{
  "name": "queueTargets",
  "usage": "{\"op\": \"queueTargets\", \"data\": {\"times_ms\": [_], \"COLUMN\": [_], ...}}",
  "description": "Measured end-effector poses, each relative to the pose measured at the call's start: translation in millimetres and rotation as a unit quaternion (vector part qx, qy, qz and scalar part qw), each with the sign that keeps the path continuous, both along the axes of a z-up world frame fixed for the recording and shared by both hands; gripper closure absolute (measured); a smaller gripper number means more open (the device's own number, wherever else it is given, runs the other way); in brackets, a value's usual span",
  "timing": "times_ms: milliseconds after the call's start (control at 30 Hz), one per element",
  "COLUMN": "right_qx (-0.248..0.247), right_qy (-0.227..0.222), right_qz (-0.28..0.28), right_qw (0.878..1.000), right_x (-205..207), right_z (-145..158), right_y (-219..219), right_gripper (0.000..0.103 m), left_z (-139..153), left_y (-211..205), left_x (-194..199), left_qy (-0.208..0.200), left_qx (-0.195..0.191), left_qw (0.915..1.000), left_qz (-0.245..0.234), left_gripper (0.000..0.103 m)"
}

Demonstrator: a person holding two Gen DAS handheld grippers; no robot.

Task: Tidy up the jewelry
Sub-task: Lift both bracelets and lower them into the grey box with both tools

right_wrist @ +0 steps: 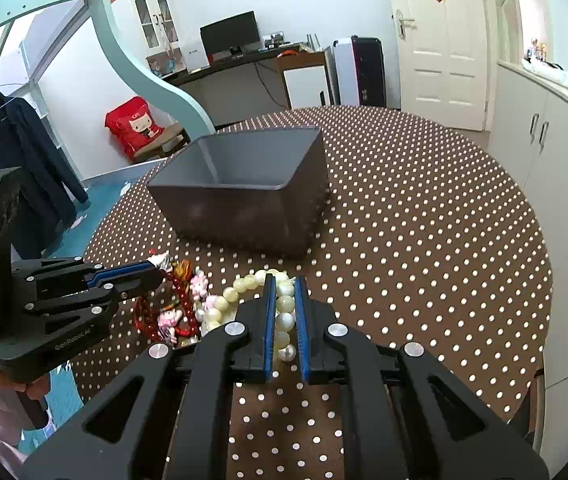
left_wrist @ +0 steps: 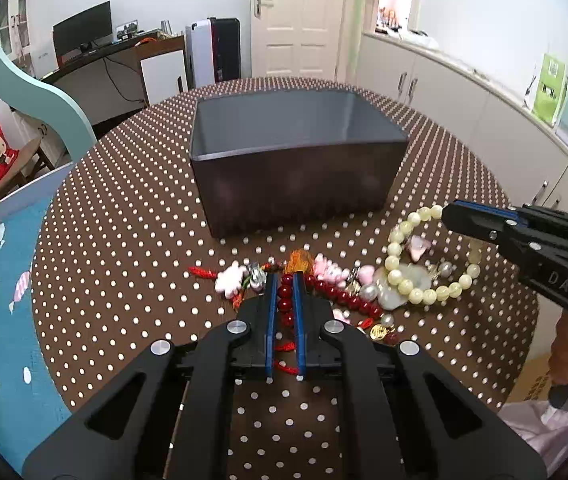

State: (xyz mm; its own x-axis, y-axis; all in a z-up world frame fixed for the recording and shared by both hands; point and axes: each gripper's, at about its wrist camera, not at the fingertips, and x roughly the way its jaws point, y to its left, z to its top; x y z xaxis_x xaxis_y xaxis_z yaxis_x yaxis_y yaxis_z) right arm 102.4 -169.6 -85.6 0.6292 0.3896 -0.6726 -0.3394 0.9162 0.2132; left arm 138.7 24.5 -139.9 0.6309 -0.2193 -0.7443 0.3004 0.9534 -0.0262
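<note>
A dark grey open box (left_wrist: 300, 152) stands on the brown polka-dot table; it also shows in the right wrist view (right_wrist: 244, 196). In front of it lies a heap of jewelry. My left gripper (left_wrist: 285, 280) is shut on the red bead bracelet (left_wrist: 348, 298), whose beads sit between the blue pads. My right gripper (right_wrist: 285, 280) is shut on the cream bead bracelet (right_wrist: 240, 290), also seen in the left wrist view (left_wrist: 416, 292). Each gripper appears in the other's view, the right one (left_wrist: 450, 212) and the left one (right_wrist: 158, 270).
Pink charms (left_wrist: 230, 280), an amber piece (left_wrist: 300, 262), pearls (left_wrist: 370, 291) and a gold coin (left_wrist: 378, 332) lie in the heap. The round table (right_wrist: 424, 216) extends to the right of the box. White cabinets (right_wrist: 564, 152) stand beyond its right edge.
</note>
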Motion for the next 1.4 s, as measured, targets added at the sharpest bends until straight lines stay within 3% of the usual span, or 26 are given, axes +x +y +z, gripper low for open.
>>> {"op": "queueTargets", "data": {"times_ms": [300,800,1100,1400], "right_qx": [-0.007,-0.022,-0.018,-0.015], "right_qy": [-0.036,-0.112,-0.148,-0.132], "right_qz": [0.003,0.022,0.033,0.035], "right_qw": [0.999,0.993,0.988,0.991], "right_x": [-0.1,4.4,19.4,42.6], "right_z": [23.2,67.5,89.0,80.5], "right_y": [5.9,22.1,36.2,41.7], "right_gripper": [0.095,0.095,0.094,0.094], "left_z": [31.1,80.8,113.7,124.0], "left_y": [3.9,2.3,2.2,1.2], "left_x": [-11.8,-23.8,-8.4,32.2], "left_qy": [-0.035,-0.108,-0.153,-0.159], "left_qx": [-0.047,-0.042,-0.061,-0.079], "left_qw": [0.9983,0.9933,0.9863,0.9841], "left_qz": [-0.004,-0.004,-0.001,0.009], "left_gripper": [0.096,0.096,0.096,0.096]}}
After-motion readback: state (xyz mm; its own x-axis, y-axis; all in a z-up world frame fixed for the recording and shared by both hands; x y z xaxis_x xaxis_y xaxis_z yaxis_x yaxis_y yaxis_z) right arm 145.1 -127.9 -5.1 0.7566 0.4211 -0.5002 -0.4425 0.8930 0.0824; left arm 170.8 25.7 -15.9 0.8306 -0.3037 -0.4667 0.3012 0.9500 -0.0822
